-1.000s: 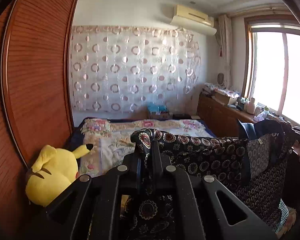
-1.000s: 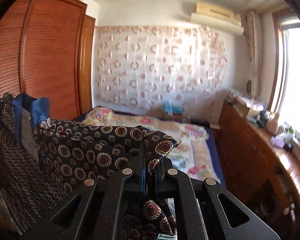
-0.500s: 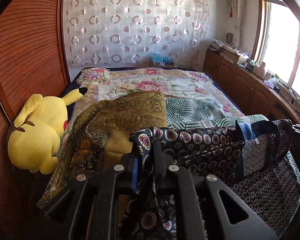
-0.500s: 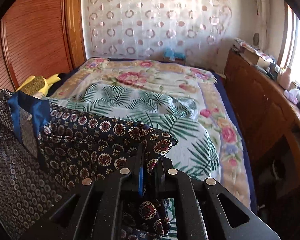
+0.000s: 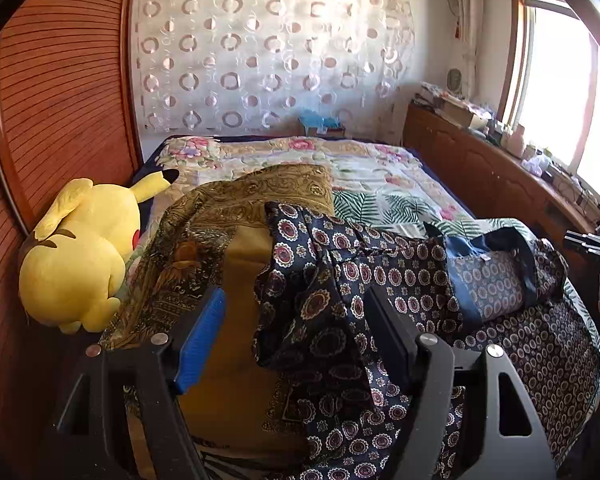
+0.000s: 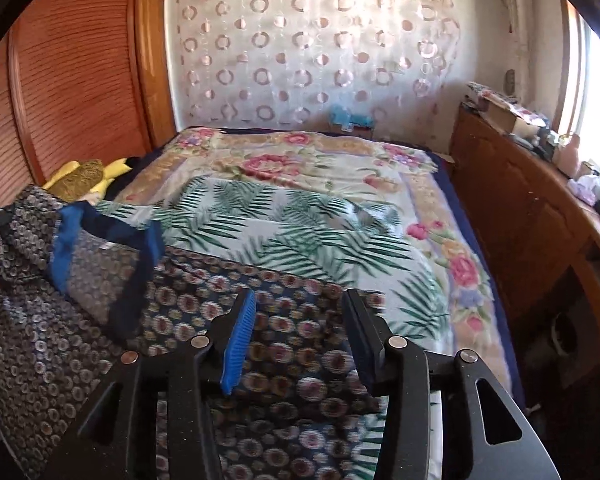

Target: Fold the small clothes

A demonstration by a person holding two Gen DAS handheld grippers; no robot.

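A navy garment [image 5: 380, 280] printed with round medallions, blue-lined at the collar [image 5: 460, 248], lies spread on the bed. My left gripper [image 5: 296, 296] is opening; a loose fold of the garment hangs between its fingers, and the pads stand clear of it. My right gripper [image 6: 300, 296] is also opening just above the same navy garment [image 6: 284, 360], which lies flat beneath it with nothing pinched. An olive-gold patterned cloth [image 5: 228, 248] lies under and to the left of the navy one.
A yellow plush toy [image 5: 76, 256] rests against the wooden wardrobe [image 5: 60, 80] on the left. The floral and palm-leaf bedspread [image 6: 300, 216] stretches toward the curtained wall. A cluttered wooden sideboard [image 6: 520, 208] runs along the right under the window.
Both grippers came down toward the bed with the navy garment pinched at its top edge. Their jaws then parted and the cloth dropped onto the bedspread.
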